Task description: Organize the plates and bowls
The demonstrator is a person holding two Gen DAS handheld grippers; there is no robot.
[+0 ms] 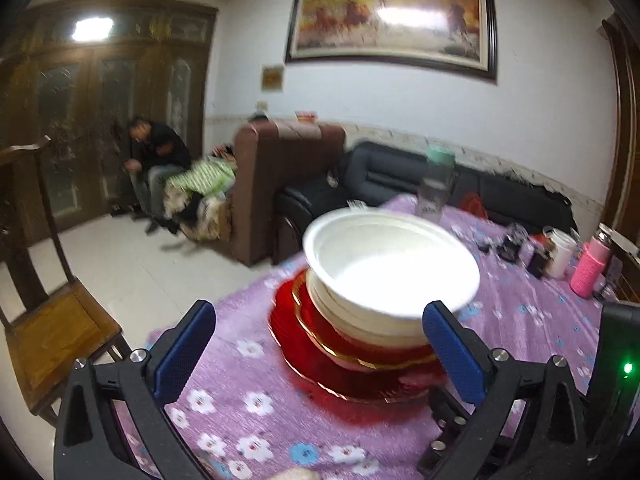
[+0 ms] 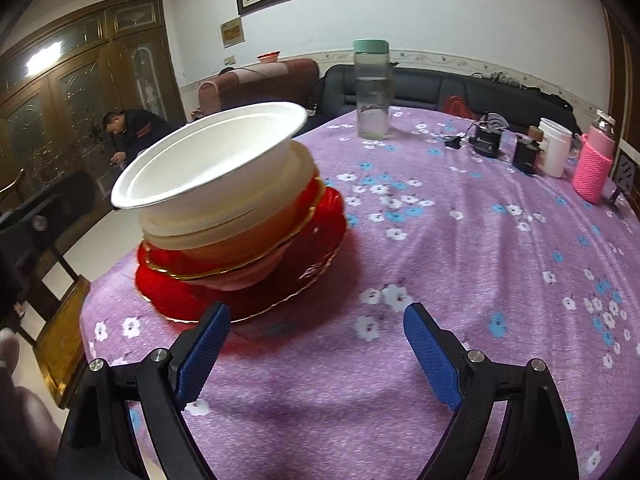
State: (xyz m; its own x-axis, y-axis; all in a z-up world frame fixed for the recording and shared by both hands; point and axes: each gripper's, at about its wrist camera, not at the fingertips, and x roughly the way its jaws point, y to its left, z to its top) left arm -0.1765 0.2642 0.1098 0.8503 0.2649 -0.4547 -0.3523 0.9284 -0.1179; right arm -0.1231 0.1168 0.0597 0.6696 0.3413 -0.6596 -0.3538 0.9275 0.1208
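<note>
We see a matt white paper-like bowl (image 2: 208,156) atop glossy red gold-rimmed plates (image 2: 248,276) on fuzzy purple floral cloth (image 2: 460,260); beyond the bowl, a clear plastic bottle (image 2: 372,88); textured blue pads (image 2: 202,356).

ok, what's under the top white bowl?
The top white bowl sits tilted in more nested white bowls, on a gold-rimmed red plate over a larger red plate. How many bowls, and anything between the plates, is hidden. Both claws are open, holding nothing.
</note>
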